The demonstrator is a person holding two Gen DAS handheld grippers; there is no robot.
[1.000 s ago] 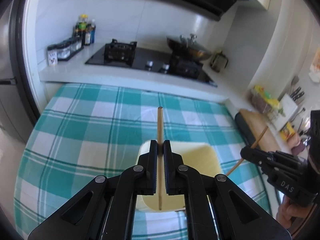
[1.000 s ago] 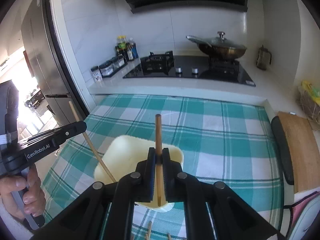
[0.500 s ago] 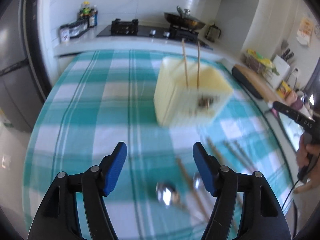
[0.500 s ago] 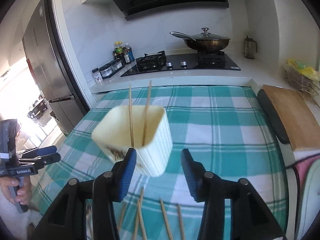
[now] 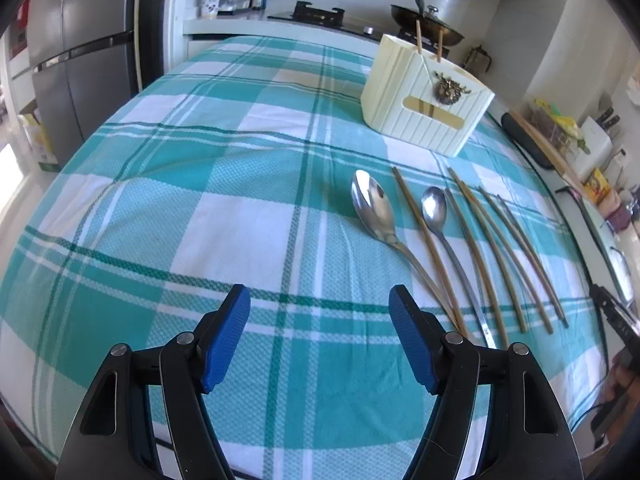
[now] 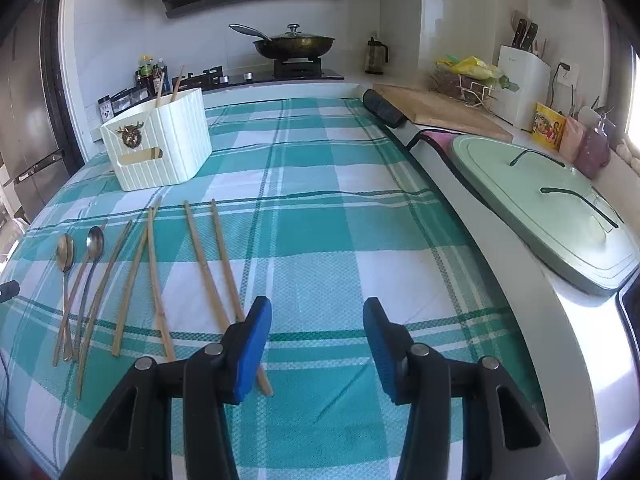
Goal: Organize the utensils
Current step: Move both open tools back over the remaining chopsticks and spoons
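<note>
Both the left gripper (image 5: pixel 320 340) and the right gripper (image 6: pixel 318 346) hung with fingers wide and empty over the checked bench (image 6: pixel 340 208). Near the cream holder (image 6: pixel 160 146) lay loose chopsticks (image 6: pixel 208 264) and two spoons (image 5: pixel 374 208); two chopsticks stood inside it.

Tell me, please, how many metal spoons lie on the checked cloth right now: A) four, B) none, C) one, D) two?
D: a larger spoon and a smaller spoon lie side by side among the loose chopsticks on the checked cloth, in front of the cream holder.
</note>
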